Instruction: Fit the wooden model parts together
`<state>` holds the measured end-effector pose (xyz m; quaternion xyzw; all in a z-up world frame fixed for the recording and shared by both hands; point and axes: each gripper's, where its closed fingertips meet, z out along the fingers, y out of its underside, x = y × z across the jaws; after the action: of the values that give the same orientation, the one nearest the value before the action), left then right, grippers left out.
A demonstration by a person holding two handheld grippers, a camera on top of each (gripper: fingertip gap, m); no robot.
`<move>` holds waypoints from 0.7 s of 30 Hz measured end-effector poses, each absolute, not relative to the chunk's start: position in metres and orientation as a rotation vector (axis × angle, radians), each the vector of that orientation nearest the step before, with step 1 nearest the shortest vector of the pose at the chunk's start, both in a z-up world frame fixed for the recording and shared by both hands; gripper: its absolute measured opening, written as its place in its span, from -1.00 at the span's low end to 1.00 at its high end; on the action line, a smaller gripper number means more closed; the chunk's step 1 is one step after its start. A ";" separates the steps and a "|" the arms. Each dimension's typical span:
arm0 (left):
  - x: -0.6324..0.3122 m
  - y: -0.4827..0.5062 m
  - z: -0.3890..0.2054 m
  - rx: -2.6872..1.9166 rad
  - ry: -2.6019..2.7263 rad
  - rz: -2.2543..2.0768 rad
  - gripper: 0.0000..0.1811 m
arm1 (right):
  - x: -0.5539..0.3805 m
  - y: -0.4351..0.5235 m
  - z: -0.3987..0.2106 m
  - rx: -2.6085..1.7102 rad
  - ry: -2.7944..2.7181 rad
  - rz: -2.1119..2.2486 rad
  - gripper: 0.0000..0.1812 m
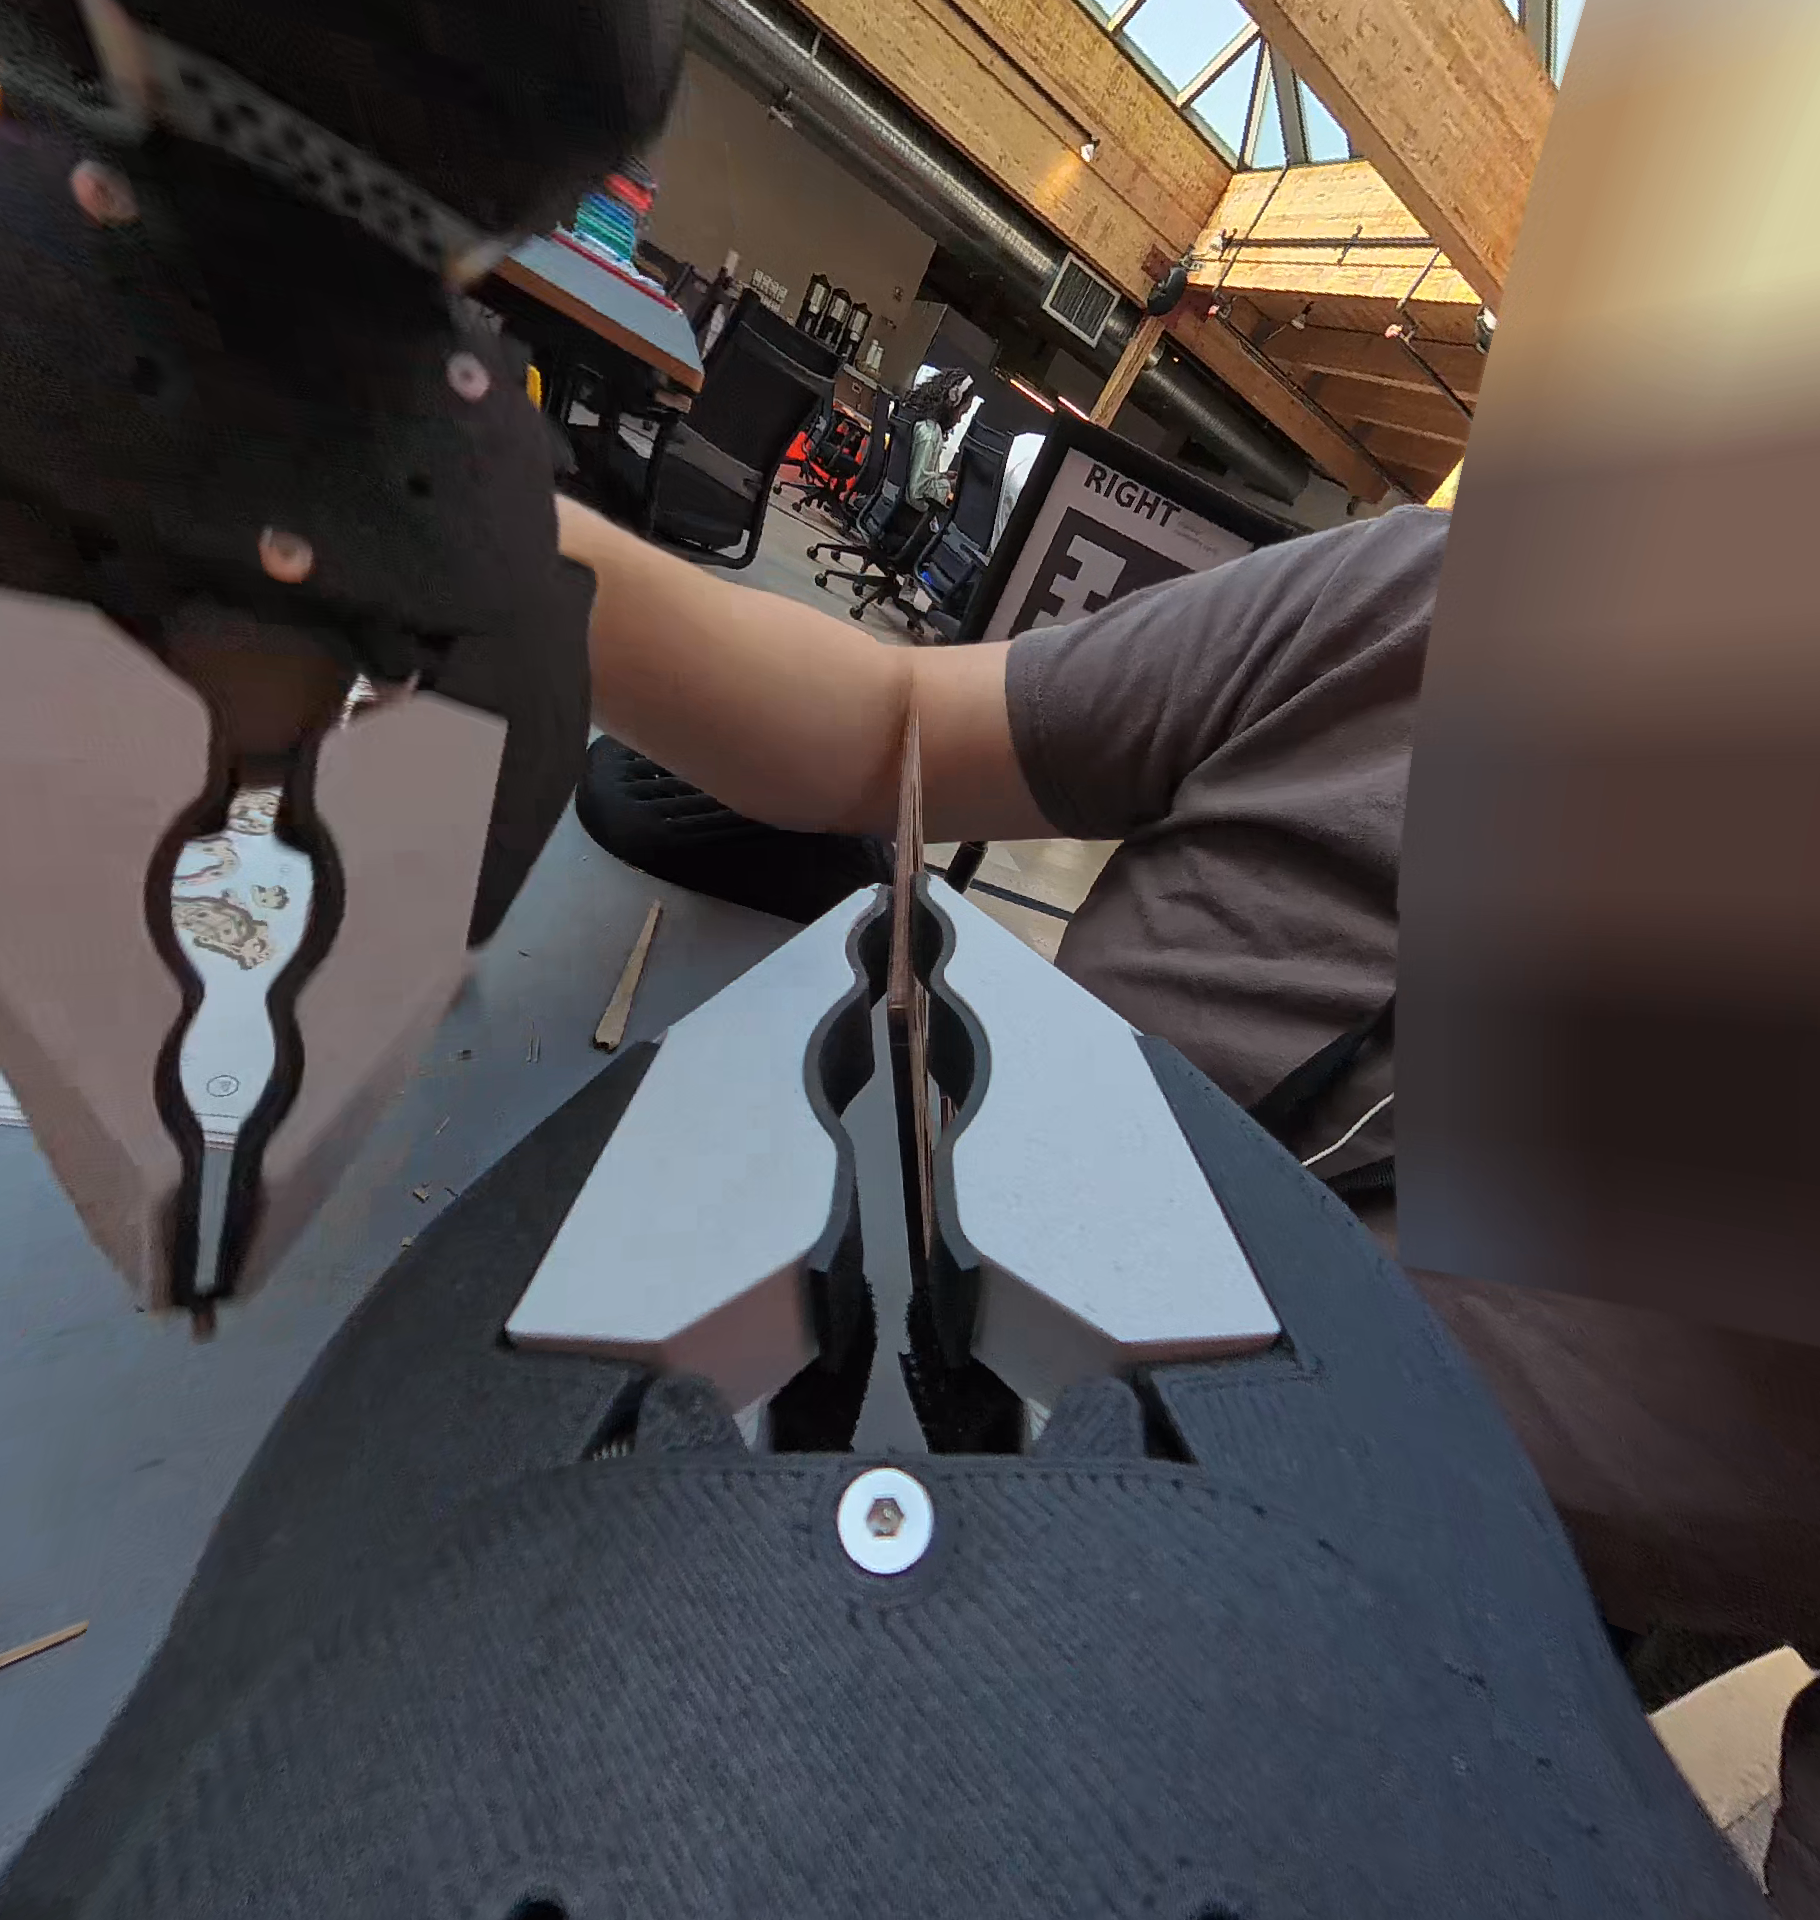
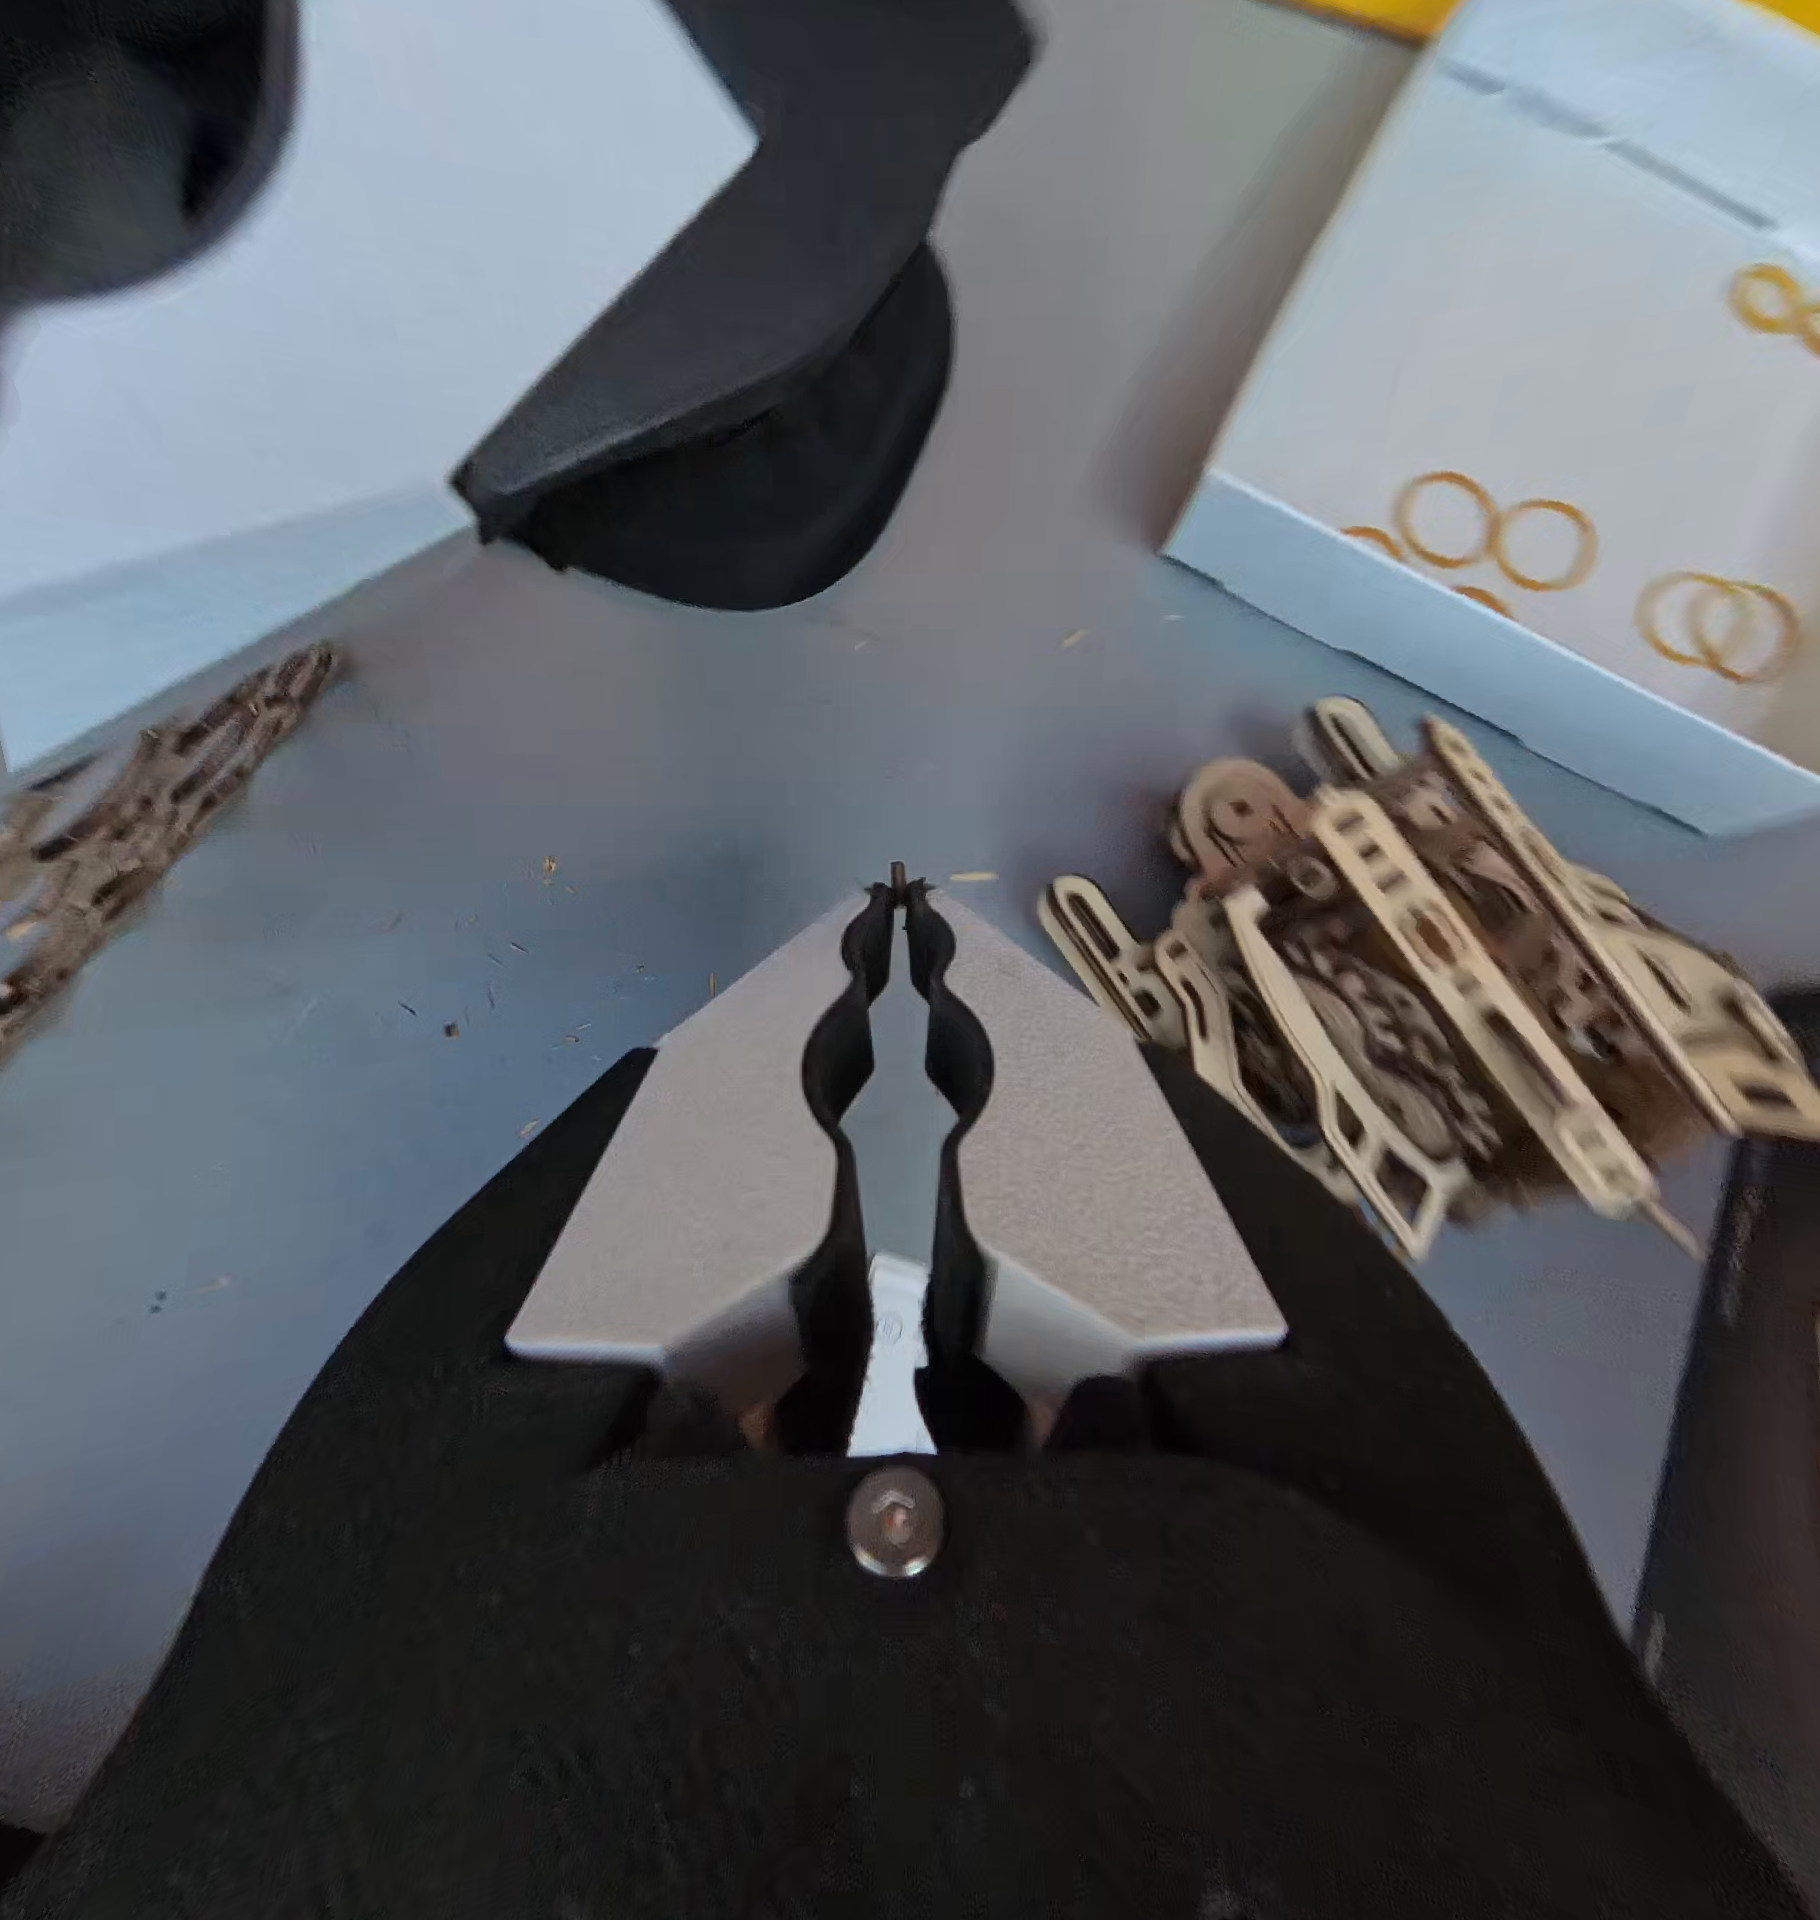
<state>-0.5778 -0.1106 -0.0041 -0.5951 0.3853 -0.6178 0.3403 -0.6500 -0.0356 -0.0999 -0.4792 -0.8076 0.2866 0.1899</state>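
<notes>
wooden panel (image 1: 908,935) edge-on, pinched in left claw (image 1: 901,904); right claw (image 2: 898,896) pinching peg (image 2: 897,871).

worktop (image 2: 594,790) grey | on it: model (image 2: 1405,987), box (image 2: 1508,416), wood scraps (image 2: 137,831), splinters (image 2: 490,987), stick (image 1: 627,977)

Open-plan office: swivel chairs (image 1: 875,520), desks (image 1: 615,312)

We see the thin wooden piece (image 1: 908,935) only edge-on between the left gripper (image 1: 898,896) fingers, so its outline is hidden. The right gripper (image 2: 898,902) pinches a dark peg (image 2: 898,875) too small to identify. The wooden model (image 2: 1405,966) is motion-blurred, and the scrap sheet (image 2: 127,821) runs off the left edge.
</notes>
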 end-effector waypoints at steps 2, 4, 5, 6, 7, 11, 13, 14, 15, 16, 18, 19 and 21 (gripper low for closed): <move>-0.578 -0.105 -0.006 -1.577 0.961 -1.599 -1.00 | -0.629 -0.010 -0.062 -1.464 -2.023 0.817 -0.99; -0.578 -0.097 -0.008 -1.612 0.902 -1.592 -1.00 | -0.598 0.006 -0.024 -1.523 -1.819 0.818 -1.00; -0.578 -0.093 -0.009 -1.634 0.872 -1.586 -1.00 | -0.582 0.009 -0.008 -1.536 -1.737 0.814 -1.00; -0.578 -0.092 -0.009 -1.648 0.847 -1.590 -1.00 | -0.566 0.010 0.006 -1.547 -1.666 0.792 -1.00; -0.578 -0.092 -0.007 -1.654 0.832 -1.599 -1.00 | -0.551 0.009 0.016 -1.554 -1.614 0.767 -1.00; -0.574 -0.094 0.002 -1.705 0.839 -1.482 -1.00 | -0.509 -0.011 0.034 -1.575 -1.470 0.814 -0.99; -0.567 -0.098 0.012 -1.732 0.854 -1.444 -1.00 | -0.496 -0.022 0.032 -1.593 -1.433 0.863 -0.99; -0.564 -0.099 0.015 -1.759 0.870 -1.406 -1.00 | -0.490 -0.025 0.031 -1.603 -1.414 0.877 -0.99; -0.559 -0.101 0.017 -1.789 0.893 -1.359 -1.00 | -0.484 -0.026 0.031 -1.614 -1.392 0.884 -0.99; -0.555 -0.103 0.021 -1.818 0.921 -1.305 -1.00 | -0.478 -0.028 0.031 -1.617 -1.377 0.896 -0.99; -0.547 -0.108 0.029 -1.867 0.979 -1.186 -1.00 | -0.469 -0.032 0.033 -1.621 -1.340 0.937 -0.99; -0.543 -0.111 0.034 -1.883 1.007 -1.127 -1.00 | -0.465 -0.032 0.034 -1.625 -1.320 0.953 -0.99; -0.535 -0.116 0.042 -1.911 1.062 -0.984 -1.00 | -0.457 -0.034 0.038 -1.622 -1.288 0.981 -0.99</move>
<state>-0.5351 -0.1156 0.0425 -0.7426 0.4126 -0.3824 0.3634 -0.4568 -0.0344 0.0375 -0.6448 -0.5119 0.3902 0.4122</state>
